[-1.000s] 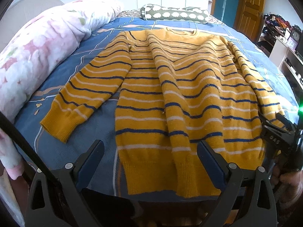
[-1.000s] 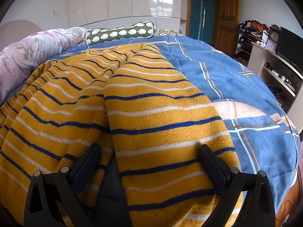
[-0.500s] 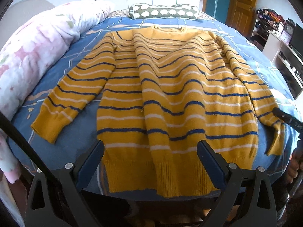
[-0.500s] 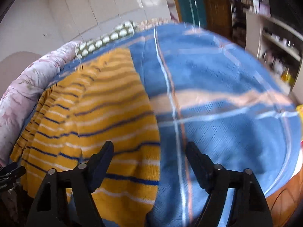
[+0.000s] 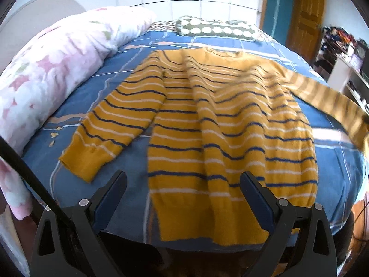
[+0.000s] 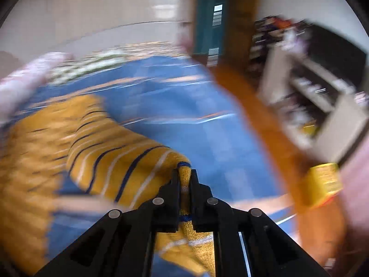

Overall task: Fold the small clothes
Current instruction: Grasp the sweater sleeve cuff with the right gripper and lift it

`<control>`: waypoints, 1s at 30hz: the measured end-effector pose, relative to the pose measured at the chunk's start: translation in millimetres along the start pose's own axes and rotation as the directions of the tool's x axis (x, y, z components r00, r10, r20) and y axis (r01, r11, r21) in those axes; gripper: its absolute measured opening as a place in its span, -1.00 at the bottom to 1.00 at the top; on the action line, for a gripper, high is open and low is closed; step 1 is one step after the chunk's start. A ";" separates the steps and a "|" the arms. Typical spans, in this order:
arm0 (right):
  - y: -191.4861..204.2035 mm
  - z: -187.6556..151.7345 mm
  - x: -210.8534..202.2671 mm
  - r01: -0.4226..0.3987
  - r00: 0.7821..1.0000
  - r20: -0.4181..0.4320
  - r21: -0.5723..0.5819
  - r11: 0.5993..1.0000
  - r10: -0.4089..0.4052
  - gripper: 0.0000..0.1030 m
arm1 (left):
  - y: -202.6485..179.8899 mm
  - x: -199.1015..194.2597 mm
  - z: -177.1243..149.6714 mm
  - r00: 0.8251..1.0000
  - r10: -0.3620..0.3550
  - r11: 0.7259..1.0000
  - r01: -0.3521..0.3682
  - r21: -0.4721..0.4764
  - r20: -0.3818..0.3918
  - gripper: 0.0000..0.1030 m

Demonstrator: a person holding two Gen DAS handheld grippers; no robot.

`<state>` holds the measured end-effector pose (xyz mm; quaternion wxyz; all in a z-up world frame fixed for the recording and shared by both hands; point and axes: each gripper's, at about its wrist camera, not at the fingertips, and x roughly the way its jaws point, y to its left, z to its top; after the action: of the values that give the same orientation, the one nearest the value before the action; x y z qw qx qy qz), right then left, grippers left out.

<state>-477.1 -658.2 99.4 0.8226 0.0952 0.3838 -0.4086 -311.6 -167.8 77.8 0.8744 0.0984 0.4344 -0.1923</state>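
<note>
A yellow sweater [image 5: 221, 124] with blue and white stripes lies face up on the blue bed [image 5: 120, 73]. Its left sleeve [image 5: 115, 124] lies flat beside the body. Its right sleeve [image 5: 327, 101] is pulled out to the right, off the body. My left gripper [image 5: 183, 198] is open and empty, above the sweater's bottom hem. My right gripper [image 6: 184, 177] is shut on the right sleeve's cuff [image 6: 184, 173]; the sleeve [image 6: 120, 159] trails back to the left. The right wrist view is heavily blurred.
A pink floral duvet [image 5: 46, 69] runs along the bed's left side. A green bolster pillow [image 5: 216, 28] lies at the head. Shelves and clutter [image 5: 346, 53] stand to the right, past a wooden door [image 5: 304, 13]. The bed's wooden edge [image 6: 260, 115] is close to my right gripper.
My right gripper has shut on the right sleeve's cuff and pulled the sleeve out to the right, off the body. My left gripper has risen and drawn back slightly, still open.
</note>
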 end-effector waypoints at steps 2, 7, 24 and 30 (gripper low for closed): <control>-13.8 12.8 25.0 0.109 0.992 -0.059 -0.006 0.994 -0.109 -0.81 | 11.8 -0.8 2.2 1.000 0.009 1.000 -0.009 -0.029 0.002 0.91; 14.9 6.1 2.4 0.048 0.998 -0.049 0.008 0.999 -0.048 -0.35 | 39.5 -2.5 4.6 0.999 0.038 0.996 -0.036 -0.085 0.015 0.91; 205.8 -115.1 -47.7 -0.653 0.729 -0.270 0.000 0.757 0.629 -0.85 | 43.8 -12.4 -5.7 0.999 -0.037 0.993 0.039 -0.111 0.020 0.91; 158.1 -138.3 -72.0 -0.595 0.771 -0.277 0.004 0.803 0.573 -0.93 | 29.0 -19.4 -11.7 0.998 -0.053 0.997 0.056 -0.060 0.042 0.91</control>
<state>-462.5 -447.6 30.6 0.8531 0.2286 0.4582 -0.0998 -318.4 -132.7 86.3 0.8801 0.0560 0.4248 -0.2047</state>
